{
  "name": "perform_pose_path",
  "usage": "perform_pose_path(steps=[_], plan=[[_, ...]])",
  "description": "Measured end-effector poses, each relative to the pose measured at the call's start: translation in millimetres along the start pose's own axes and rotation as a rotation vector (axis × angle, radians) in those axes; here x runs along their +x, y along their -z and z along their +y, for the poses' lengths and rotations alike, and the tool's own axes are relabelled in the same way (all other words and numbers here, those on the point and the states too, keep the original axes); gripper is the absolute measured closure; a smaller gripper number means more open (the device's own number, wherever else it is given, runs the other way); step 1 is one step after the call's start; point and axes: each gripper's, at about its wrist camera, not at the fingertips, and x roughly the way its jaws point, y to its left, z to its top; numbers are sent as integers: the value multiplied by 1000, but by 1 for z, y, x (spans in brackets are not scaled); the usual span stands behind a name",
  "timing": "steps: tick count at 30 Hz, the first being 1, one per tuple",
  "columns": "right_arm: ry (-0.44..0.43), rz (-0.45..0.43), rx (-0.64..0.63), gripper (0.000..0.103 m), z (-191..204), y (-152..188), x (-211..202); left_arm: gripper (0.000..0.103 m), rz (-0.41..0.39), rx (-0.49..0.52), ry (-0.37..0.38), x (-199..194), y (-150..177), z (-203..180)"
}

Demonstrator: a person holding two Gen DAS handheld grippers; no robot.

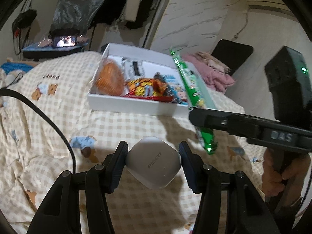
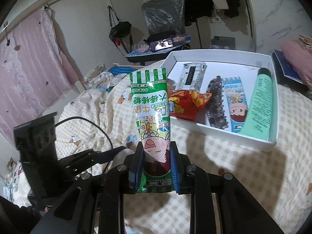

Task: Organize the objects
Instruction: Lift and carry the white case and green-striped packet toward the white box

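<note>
two things are not yet boxed: the left gripper (image 1: 154,162) is clamped on a white case (image 1: 154,163) above the bed (image 1: 58,117), the right gripper (image 2: 156,167) on a green candy packet (image 2: 151,113). farther off, the white box (image 2: 224,134) near the bed's far edge already holds snacks and a tube (image 2: 259,103).

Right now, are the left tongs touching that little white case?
Touching. The left wrist view shows both pads pressed against the white case held by the left tongs.

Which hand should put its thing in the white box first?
Probably the right. The right gripper holds the green candy packet, which in the left wrist view already hangs at the white box's edge. The left gripper holds the white case lower over the blanket.
</note>
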Motion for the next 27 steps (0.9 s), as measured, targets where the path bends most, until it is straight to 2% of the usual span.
perform_pose_path(steps=[2,5,18,20,23,27], plan=[[12,-6,1,77,-2,0,-4,45,-12,14,50,-5,0,-5],[47,-15,6,77,-5,-1,-10,45,-24,33,79,-9,1,-12],[201,-48,112,77,-54,2,-38,45,0,47,76,-5,3,-18],[201,-52,130,77,-57,1,-37,45,1,48,75,-6,3,-19],[156,-58,142,77,-54,0,-30,45,-1,55,70,-6,3,-20],[143,-41,102,77,-43,-1,-21,45,5,33,76,-8,0,-19]])
